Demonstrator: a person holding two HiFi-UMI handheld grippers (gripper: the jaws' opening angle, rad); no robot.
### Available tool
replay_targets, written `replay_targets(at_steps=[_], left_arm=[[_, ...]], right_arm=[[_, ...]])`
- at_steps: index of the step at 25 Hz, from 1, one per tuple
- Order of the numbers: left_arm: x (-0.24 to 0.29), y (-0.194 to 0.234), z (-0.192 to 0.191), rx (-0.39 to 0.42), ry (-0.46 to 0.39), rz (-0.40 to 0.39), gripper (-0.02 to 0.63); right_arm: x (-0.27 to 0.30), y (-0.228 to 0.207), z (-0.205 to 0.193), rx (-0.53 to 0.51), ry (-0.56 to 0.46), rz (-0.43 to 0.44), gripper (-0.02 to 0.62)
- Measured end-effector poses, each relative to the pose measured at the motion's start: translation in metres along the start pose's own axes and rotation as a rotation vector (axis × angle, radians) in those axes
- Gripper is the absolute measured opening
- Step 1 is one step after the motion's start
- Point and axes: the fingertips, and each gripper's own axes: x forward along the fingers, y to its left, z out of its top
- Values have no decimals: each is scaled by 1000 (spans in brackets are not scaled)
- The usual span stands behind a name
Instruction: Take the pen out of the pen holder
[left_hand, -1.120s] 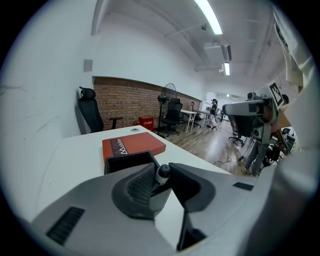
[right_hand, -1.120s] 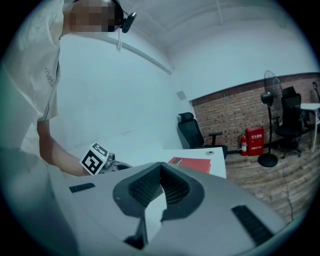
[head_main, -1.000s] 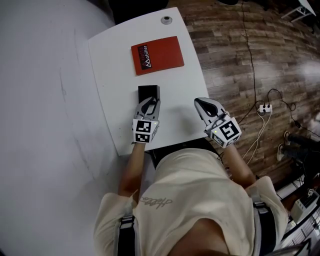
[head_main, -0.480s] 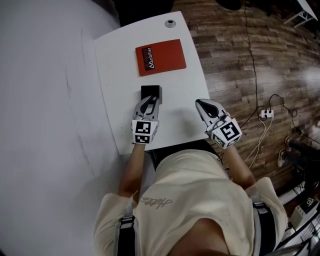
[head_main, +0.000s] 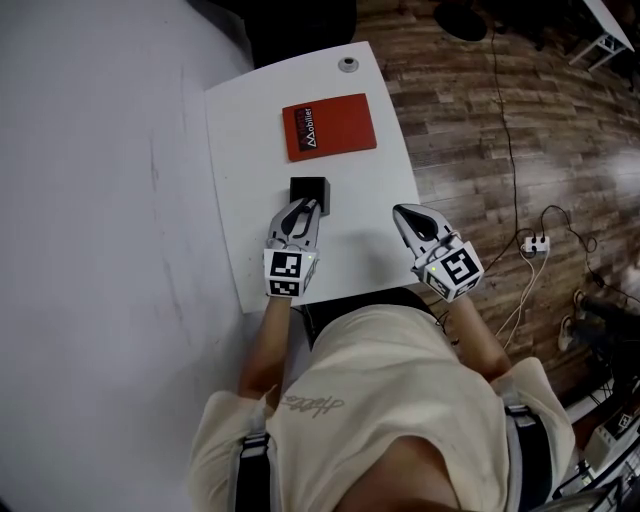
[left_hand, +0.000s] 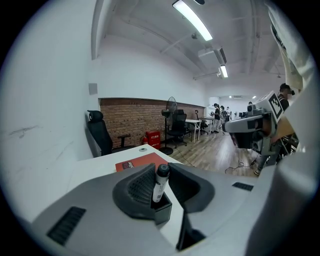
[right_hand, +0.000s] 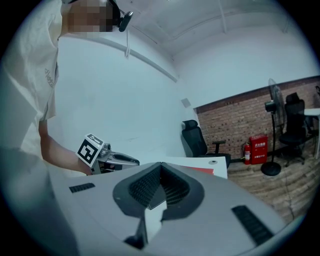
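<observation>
A black pen holder (head_main: 308, 189) stands in the middle of the white table (head_main: 240, 150). In the left gripper view a pen (left_hand: 160, 187) with a white body and a black cap stands upright in the holder (left_hand: 163, 212). My left gripper (head_main: 303, 207) (left_hand: 161, 167) is at the holder's near side, and both pads look closed against the pen. My right gripper (head_main: 403, 213) (right_hand: 160, 167) hovers over the table's right edge, shut on nothing, a hand's width right of the holder. From above, the pen is hidden by the left jaws.
A red book (head_main: 330, 127) (left_hand: 140, 162) lies beyond the holder. A round grey cap (head_main: 347, 64) sits at the table's far corner. To the right are wood flooring, cables and a power strip (head_main: 532, 243). A black office chair (left_hand: 100, 137) stands behind the table.
The head view has shifted, so the table sits lower and further right in it. Both grippers hold their places relative to the holder, and the pen stays in the holder.
</observation>
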Motion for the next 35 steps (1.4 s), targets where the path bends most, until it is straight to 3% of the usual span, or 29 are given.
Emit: replay_targets(at_steps=[20,35], left_arm=[[-60,3,43,-35,-138,76,91],[-93,9,55,-47,-184,122,91]], right_arm=[[-7,5,53,-131,-92,22,6],[-10,15,69,-166,-123,40,6]])
